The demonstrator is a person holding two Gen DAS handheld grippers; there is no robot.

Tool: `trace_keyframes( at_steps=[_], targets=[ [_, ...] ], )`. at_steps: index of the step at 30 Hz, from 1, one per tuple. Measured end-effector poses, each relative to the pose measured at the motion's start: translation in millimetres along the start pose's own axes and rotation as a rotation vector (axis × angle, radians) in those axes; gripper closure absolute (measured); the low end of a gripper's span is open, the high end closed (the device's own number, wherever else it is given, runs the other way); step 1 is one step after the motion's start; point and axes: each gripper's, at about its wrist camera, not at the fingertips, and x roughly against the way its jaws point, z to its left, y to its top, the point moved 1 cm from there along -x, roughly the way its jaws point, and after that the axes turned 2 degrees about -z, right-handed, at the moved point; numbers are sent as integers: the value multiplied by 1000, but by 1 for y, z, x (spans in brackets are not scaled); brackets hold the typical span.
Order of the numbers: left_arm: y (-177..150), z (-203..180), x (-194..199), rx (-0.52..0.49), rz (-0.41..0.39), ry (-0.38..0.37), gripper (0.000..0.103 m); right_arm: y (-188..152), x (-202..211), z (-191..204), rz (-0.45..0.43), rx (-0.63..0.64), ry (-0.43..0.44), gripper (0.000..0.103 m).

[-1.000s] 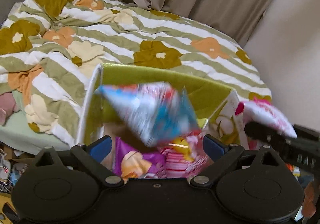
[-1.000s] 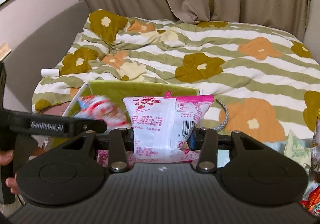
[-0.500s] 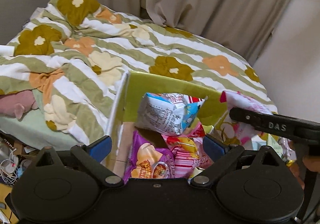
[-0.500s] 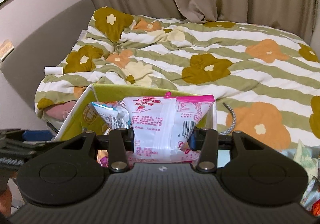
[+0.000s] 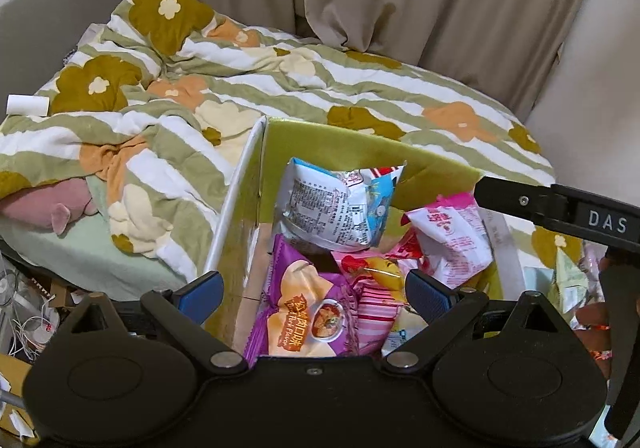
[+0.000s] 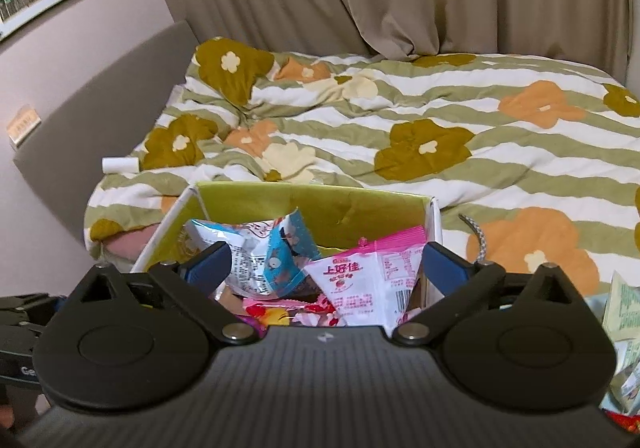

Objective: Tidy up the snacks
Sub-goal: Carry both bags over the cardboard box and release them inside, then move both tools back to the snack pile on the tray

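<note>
Both grippers hang over the green-lined box [image 5: 360, 143], which sits on the near edge of the bed w/ the striped flower duvet [image 5: 280, 87].

Left gripper [image 5: 316, 290]: jaws spread wide, nothing between the blue pads [image 5: 202, 288]. It's just above the near-left part of the box, looking down on the pile.

Right gripper [image 6: 326, 268]: jaws also spread, empty. The white-and-pink strawberry snack bag [image 6: 368, 288] lies loose under it, near the right wall of the box, leaning on other packs; pads clear of it on both sides. Looks like a drop-in from above, so the wide spread makes sense: lets the bag fall free w/o snagging.

Inside the box, from the left wrist view:
- white/blue crinkled bag [image 5: 340, 207] on top, toward the far side, tilted, printed back facing up
- purple chip pack [image 5: 304, 312] at the near side, partly under the others
- pink striped pack [image 5: 376, 308] just right of the purple one
- strawberry bag on the right, resting on the heap

Packs are tossed in, not stacked, so they overlap and sit at angles. Box is fairly full but the walls still stand above the pile.

More loose packets [image 6: 624, 312] lie on the bed right of the box, outside it. Judgement: those are the remaining items; right gripper is closest to them, likely the next reach. A white roll [image 6: 120, 164] lies far left on the duvet, well apart from the box.
</note>
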Motion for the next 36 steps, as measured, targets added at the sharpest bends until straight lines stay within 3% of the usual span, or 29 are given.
trace_keyframes(
  at_steps=[8, 14, 22, 29, 36],
  targets=[
    [-2, -9, 30, -17, -75, -4, 4, -1, 28, 6, -25, 10, 24, 0],
    [-5, -18, 57, -49, -140, -21, 4, -5, 57, 15, -63, 59, -4, 0],
    [-14, -48, 87, -146, -212, -119, 4, -17, 112, 11, -108, -15, -52, 0],
    [-33, -91, 94, -232, -222, -207, 4, -36, 171, -22, -190, -88, -158, 0],
    [-56, -157, 86, -294, -197, -247, 4, -55, 208, -87, -193, -128, -269, 0]
  ],
)
